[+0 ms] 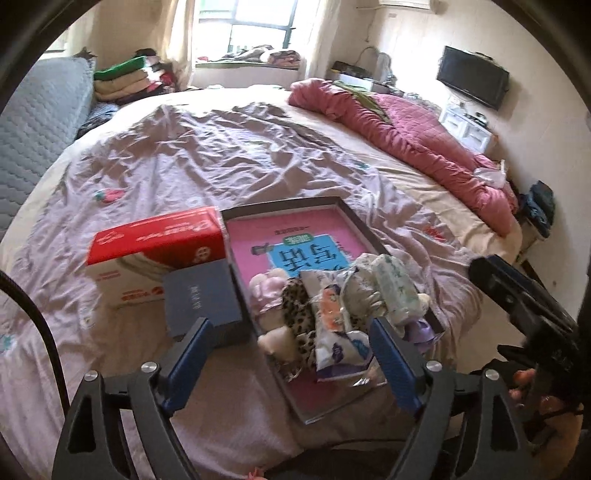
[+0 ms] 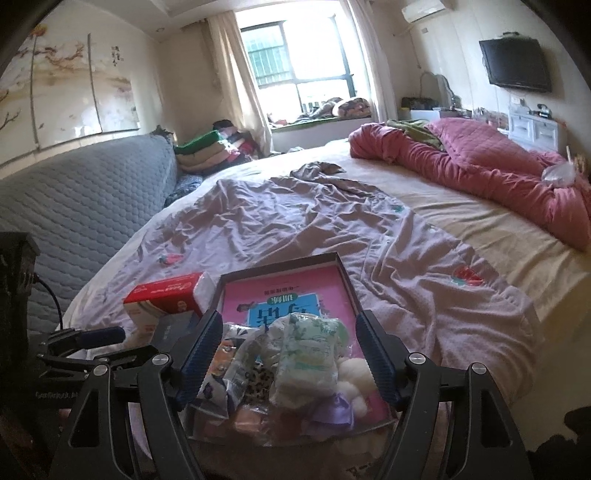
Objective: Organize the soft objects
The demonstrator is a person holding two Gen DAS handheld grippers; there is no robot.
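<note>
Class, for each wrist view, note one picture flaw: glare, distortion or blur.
Left wrist view: the window is blown out white and the bed bulges from fisheye curvature. Right wrist view: the window glares and dark corners ring the picture.

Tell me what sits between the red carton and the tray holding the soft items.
A dark blue box stands there, against the red carton and beside the tray's left wall, clearest in the left wrist view.

Daylit window (image 2: 295,62), grey quilted headboard (image 2: 81,199), wall television (image 2: 517,66), rumpled bed (image 1: 229,147).
</note>
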